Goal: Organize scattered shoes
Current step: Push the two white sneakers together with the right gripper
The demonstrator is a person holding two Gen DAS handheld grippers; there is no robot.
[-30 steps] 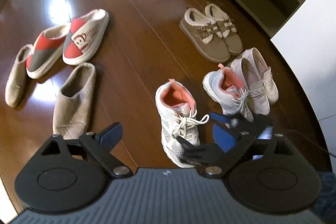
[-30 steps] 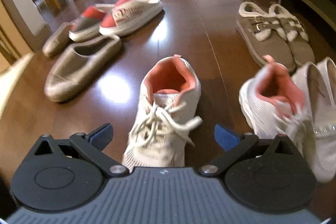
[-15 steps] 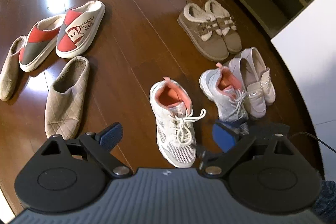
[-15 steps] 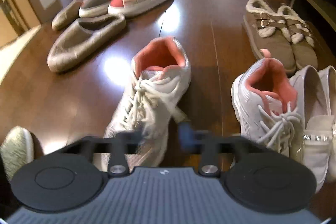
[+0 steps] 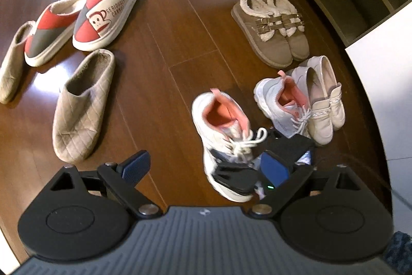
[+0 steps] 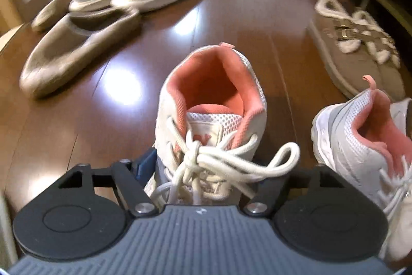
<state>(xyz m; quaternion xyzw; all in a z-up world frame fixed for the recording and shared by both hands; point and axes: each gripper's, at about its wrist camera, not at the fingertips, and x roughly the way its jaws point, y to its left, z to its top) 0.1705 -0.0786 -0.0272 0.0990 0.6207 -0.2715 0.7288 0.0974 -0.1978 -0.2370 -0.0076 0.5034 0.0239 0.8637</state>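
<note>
The right tool straddled the laced middle of the sneaker, its jaws just closing; the shoe's length ran straight ahead, heel farthest. The left tool hung wide, empty.

Left wrist view: steeply downward from high above the floor, wide coverage ahead of its hand-held gripper. Right wrist view: low, shallower angle, very near — a white sneaker sits directly ahead between its fingers. Shared: that sneaker, slippers, fur-lined shoes.
</note>
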